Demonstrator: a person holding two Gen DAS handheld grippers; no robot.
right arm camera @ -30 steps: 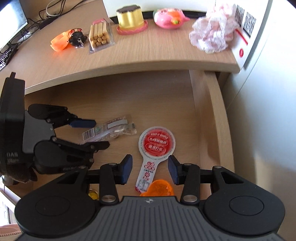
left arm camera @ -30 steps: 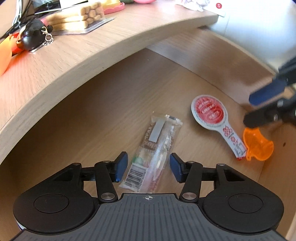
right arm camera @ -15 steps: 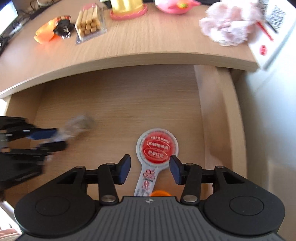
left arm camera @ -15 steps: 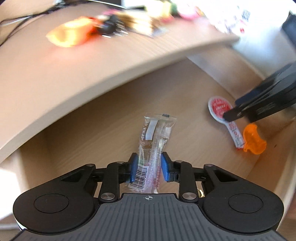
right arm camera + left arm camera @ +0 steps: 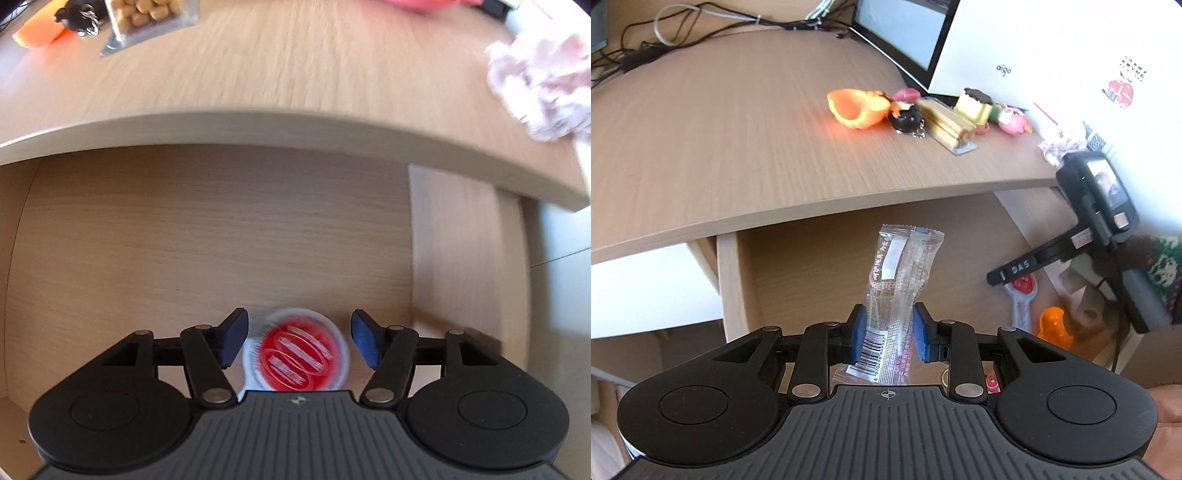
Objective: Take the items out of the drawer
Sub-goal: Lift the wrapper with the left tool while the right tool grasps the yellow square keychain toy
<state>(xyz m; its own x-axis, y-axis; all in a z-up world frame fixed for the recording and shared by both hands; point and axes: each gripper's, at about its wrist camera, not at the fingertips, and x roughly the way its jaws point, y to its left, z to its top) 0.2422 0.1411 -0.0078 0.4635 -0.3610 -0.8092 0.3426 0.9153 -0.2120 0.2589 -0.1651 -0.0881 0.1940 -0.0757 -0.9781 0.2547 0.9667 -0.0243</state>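
Note:
My left gripper is shut on a clear snack packet with a barcode, holding it upright above the open wooden drawer. My right gripper is open low inside the drawer, its blue pads on either side of the round red-and-white head of a paddle-shaped sachet. In the left wrist view the right gripper's body hangs over that sachet, beside an orange plastic piece.
The desk top above the drawer carries an orange toy, a black keychain, a biscuit pack, a yellow pudding toy, a pink toy and pink lace. A white box stands behind. A knitted sleeve shows at right.
The left gripper closed on the snack packet and lifted it out of the drawer. The right gripper came down and forward until its open pads flank the red sachet head.

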